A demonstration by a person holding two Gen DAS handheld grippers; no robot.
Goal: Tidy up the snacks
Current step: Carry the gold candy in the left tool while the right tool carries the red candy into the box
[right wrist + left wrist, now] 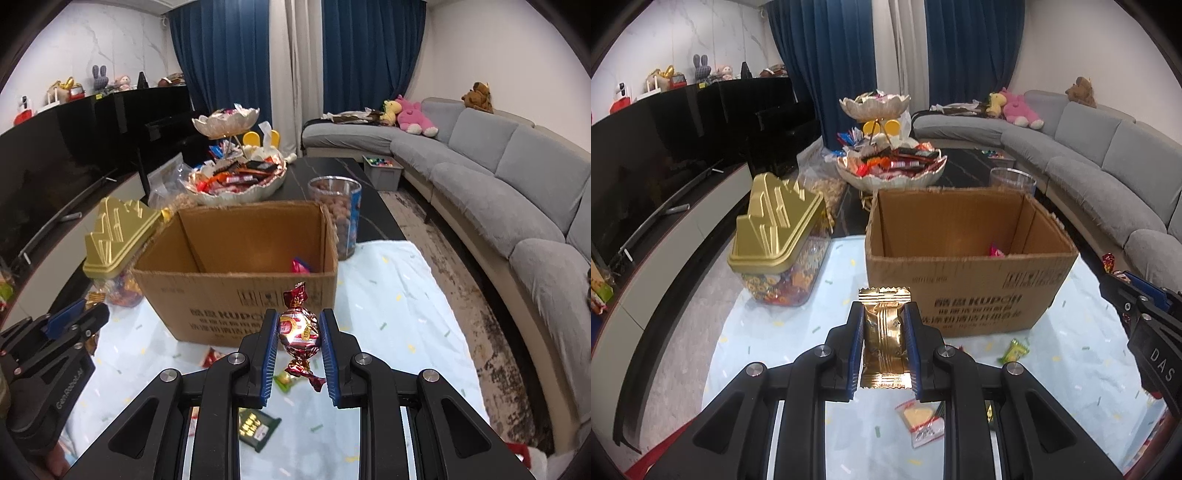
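My left gripper [883,314] is shut on a gold foil snack packet [884,332], held above the pale blue cloth in front of the open cardboard box [960,299]. My right gripper [298,320] is shut on a red twist-wrapped candy [298,328], also just short of the box [221,295]. A pink wrapped snack [300,266] lies inside the box at its right side. The right gripper's body [1145,325] shows at the right edge of the left wrist view, and the left gripper's body [55,343] at the left edge of the right wrist view.
Loose snacks lie on the cloth: a clear-packed biscuit [919,417], a green packet [1015,350], a dark packet [258,430]. A gold-lidded candy jar [779,243] stands left of the box. Behind are a two-tier snack bowl [236,177], a clear tub of nuts [341,218] and a grey sofa [517,177].
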